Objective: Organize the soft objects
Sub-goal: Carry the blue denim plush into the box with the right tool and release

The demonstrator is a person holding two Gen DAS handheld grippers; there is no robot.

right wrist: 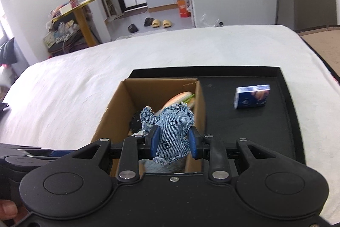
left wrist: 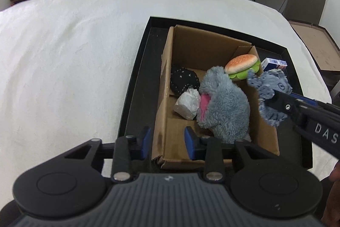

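Denim toy [right wrist: 172,133], clamped in right tongs [right wrist: 173,145] above the box [left wrist: 167,82] holding four soft things, awaits dropping; left tongs [left wrist: 167,143] straddle its near wall, apart.

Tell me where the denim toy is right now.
The denim toy is clamped in the right tool, held above the cardboard box's right side in the left wrist view, near the plush burger and above the grey plush.

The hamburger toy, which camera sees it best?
The left wrist view. There the hamburger toy shows whole, bun and green lettuce, in the far corner of the cardboard box. In the right wrist view the denim toy, held in the right claw, hides most of it; only part of the bun and lettuce shows.
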